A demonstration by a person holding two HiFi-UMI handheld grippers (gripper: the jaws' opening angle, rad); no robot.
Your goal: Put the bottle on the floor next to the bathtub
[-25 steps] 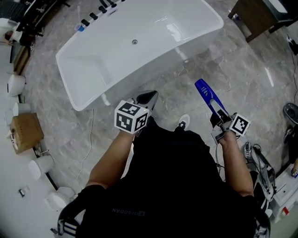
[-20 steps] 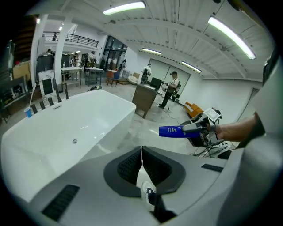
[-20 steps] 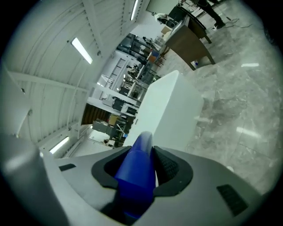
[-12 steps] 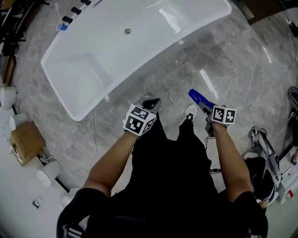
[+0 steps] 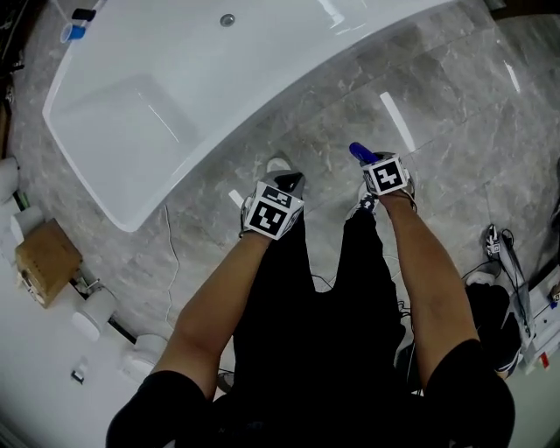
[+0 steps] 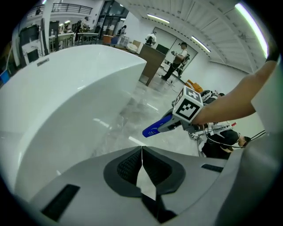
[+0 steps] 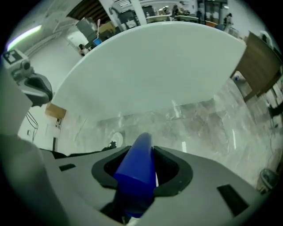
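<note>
Head view, steep look down: noted blue bottle [image 5: 359, 151] gripped in right claw [image 5: 371, 161], centre-right of frame, only the rounded end showing past the marker cube. Placed over grey marble floor [image 5: 437, 96], near the outer wall of the white bathtub [image 5: 105, 131] but apart from it. Bathtub across upper left of frame, drain [image 5: 227, 19] near top edge. Left claw [image 5: 289, 181] just left of centre, beside the right one, over the same floor strip. Cardboard box [image 5: 45, 254] at left edge, well apart from both.

Right gripper view: confirmed right claw [image 7: 141, 150] closed on bottle [image 7: 137, 172]; blue body wedged between both pads, tapered end pointing forward toward bathtub [image 7: 154, 66], which fills the upper half of frame. Marble floor [image 7: 199, 119] between.

Left gripper view: recorded left claw [image 6: 142, 150] with jaws together, tips touching, nothing between. Bathtub [image 6: 66, 97] wall curving across left half of frame. Right claw [image 6: 170, 125] seen centre-right, holding bottle [image 6: 155, 128] tilted, free end lower than gripped end, held off the floor [image 6: 132, 110].
</note>
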